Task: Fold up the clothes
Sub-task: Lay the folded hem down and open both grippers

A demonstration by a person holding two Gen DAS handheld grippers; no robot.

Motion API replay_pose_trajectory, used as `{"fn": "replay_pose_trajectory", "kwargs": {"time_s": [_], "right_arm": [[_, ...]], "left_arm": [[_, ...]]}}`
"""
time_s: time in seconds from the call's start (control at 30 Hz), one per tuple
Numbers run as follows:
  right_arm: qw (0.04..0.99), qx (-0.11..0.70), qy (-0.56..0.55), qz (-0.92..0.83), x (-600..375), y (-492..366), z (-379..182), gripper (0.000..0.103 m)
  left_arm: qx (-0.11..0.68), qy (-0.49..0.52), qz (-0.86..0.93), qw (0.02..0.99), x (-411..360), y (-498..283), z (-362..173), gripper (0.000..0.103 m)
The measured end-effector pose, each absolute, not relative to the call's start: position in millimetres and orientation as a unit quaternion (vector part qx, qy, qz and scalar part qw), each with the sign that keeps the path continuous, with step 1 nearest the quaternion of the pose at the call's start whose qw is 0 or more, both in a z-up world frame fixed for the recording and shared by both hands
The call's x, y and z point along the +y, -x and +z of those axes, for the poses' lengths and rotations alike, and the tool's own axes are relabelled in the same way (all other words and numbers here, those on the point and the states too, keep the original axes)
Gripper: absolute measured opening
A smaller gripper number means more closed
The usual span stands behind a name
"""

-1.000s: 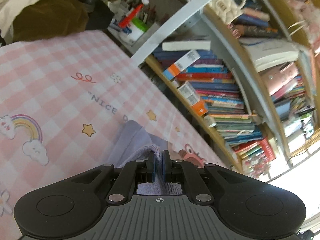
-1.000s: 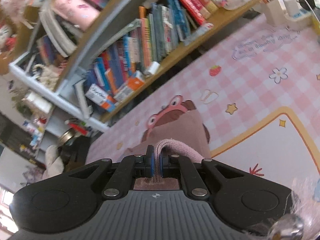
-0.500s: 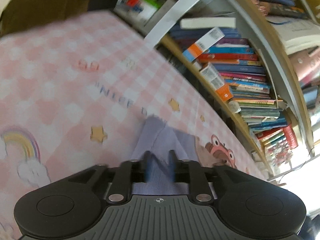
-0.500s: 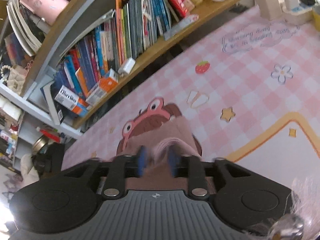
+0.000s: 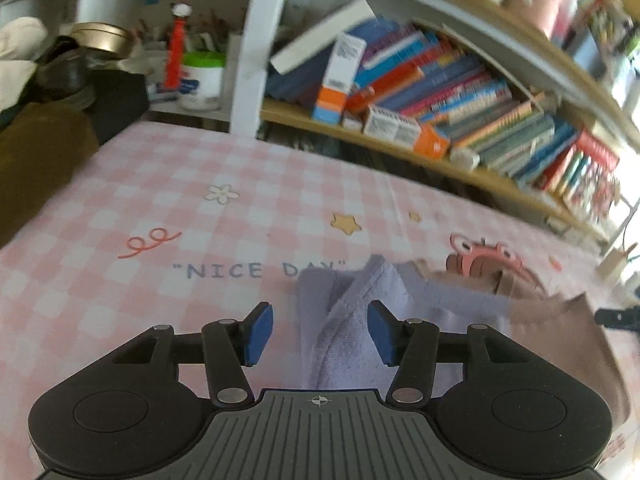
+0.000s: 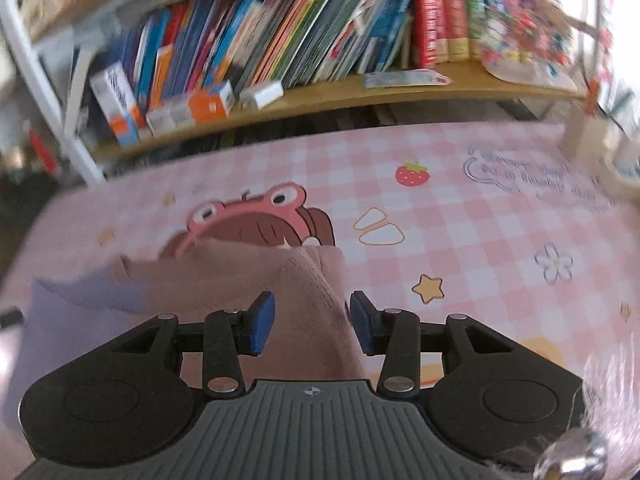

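The left gripper (image 5: 320,334) hung just over the garment (image 5: 352,320), its blue pads (image 5: 258,334) apart and still opening; a raised lilac ridge of cloth ran up between them, and neither pad pressed on it. The right gripper (image 6: 308,328) stood the same way over the garment's brownish-pink end (image 6: 316,304), its jaws parted, with a fold of the cloth lying loose between them and clear of both pads.

The garment lay spread on the pink checked tablecloth (image 5: 140,200), lilac on the left half and brownish pink on the right. Just beyond the garment's far edge were the printed words "NICE DAY" (image 5: 260,270) and a pink frog-hatted cartoon figure (image 6: 256,216), which the cloth partly covered. A star (image 6: 428,288) and a strawberry (image 6: 412,174) were printed to the right of the garment.

Beyond the garment, past the table's far edge, stood a bookshelf (image 6: 320,96) packed with leaning books.
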State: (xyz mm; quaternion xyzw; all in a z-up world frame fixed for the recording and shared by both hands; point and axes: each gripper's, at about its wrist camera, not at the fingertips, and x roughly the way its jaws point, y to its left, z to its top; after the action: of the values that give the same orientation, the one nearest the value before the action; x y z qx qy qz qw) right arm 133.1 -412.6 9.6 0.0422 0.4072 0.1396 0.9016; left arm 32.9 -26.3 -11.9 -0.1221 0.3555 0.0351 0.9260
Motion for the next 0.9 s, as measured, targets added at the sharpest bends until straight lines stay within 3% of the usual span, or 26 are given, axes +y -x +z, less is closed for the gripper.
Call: {"fn": "replay_pose_trajectory", "kwargs": {"time_s": [0.13, 0.2, 0.23, 0.4, 0.53, 0.7, 0.9], "right_arm": [[0.900, 0.417, -0.004, 0.131, -405, -146, -4, 0.036], [0.893, 0.426, -0.006, 0.145, -406, -148, -7, 0.005], [0.890, 0.430, -0.010, 0.149, -406, -148, -7, 0.005], [0.910, 0.371, -0.057, 0.178, -420, -128, 44, 0.005], [0.921, 0.343, -0.065, 0.174, -421, -145, 59, 0.005], [0.895, 0.418, -0.079, 0.136, -409, -196, -10, 0.005], [0.891, 0.428, -0.093, 0.119, -412, -197, -29, 0.010]], "left_arm": [[0.359, 0.091, 0.018, 0.929, -34, -47, -18, 0.048], [0.352, 0.067, 0.003, 0.934, -41, -50, -16, 0.007], [0.344, 0.047, 0.000, 0.938, -46, -48, -13, 0.003], [0.267, 0.084, -0.021, 0.960, -36, -32, 33, 0.003], [0.282, 0.111, 0.009, 0.953, -18, -64, 27, 0.004], [0.364, 0.085, 0.039, 0.927, -23, -107, -33, 0.004], [0.360, 0.091, 0.034, 0.928, -20, -106, -41, 0.010]]}}
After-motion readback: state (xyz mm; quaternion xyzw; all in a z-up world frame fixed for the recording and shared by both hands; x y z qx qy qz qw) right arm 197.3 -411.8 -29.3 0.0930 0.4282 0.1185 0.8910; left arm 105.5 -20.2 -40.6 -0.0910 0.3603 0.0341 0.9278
